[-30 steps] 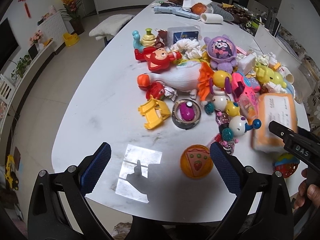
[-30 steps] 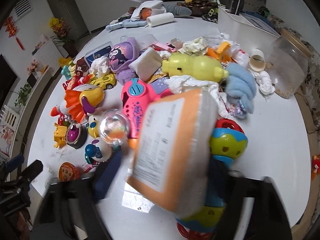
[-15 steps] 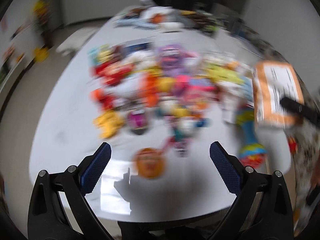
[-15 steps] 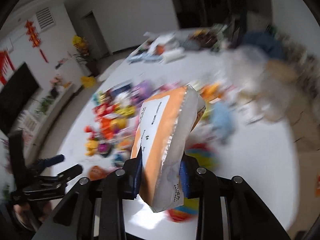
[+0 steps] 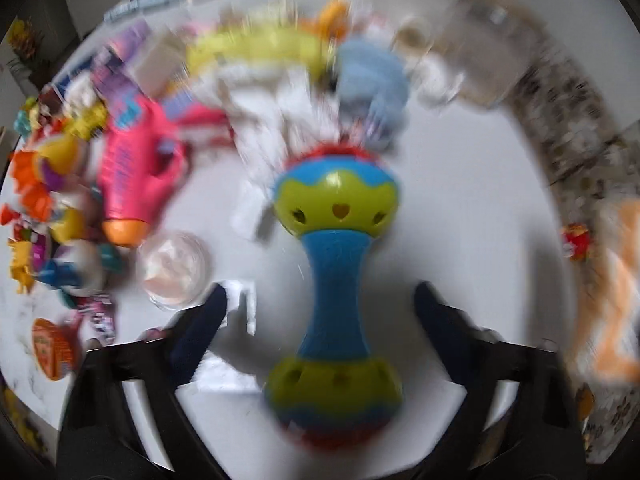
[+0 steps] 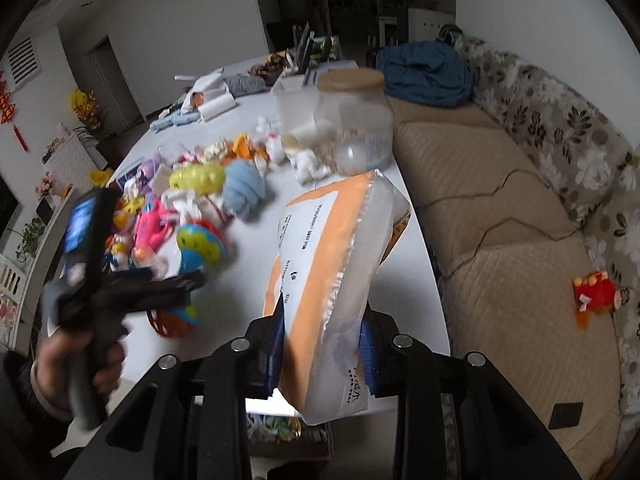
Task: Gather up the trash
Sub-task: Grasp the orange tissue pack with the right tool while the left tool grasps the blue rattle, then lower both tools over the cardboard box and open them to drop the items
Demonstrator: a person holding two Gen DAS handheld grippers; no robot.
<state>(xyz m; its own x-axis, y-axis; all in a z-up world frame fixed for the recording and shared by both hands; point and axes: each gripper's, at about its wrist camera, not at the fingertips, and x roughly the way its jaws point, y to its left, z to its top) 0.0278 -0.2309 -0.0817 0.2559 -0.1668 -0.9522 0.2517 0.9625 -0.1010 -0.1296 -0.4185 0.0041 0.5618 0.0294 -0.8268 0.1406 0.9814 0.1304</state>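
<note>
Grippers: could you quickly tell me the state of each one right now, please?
Left gripper: open, jaws just been closing, either side of the rattle, not pressing it.
Right gripper: shut on the orange packet.

The right gripper (image 6: 322, 344) points down and forward, its blue-padded jaws clamped on both faces of an orange-and-white packet (image 6: 336, 272) lifted clear of the table. The left gripper (image 5: 320, 312) points steeply down with jaws partly spread, having just been closing, and straddles a dumbbell-shaped rattle (image 5: 336, 280) without touching it; a hand (image 6: 80, 360) grips its handle
</note>
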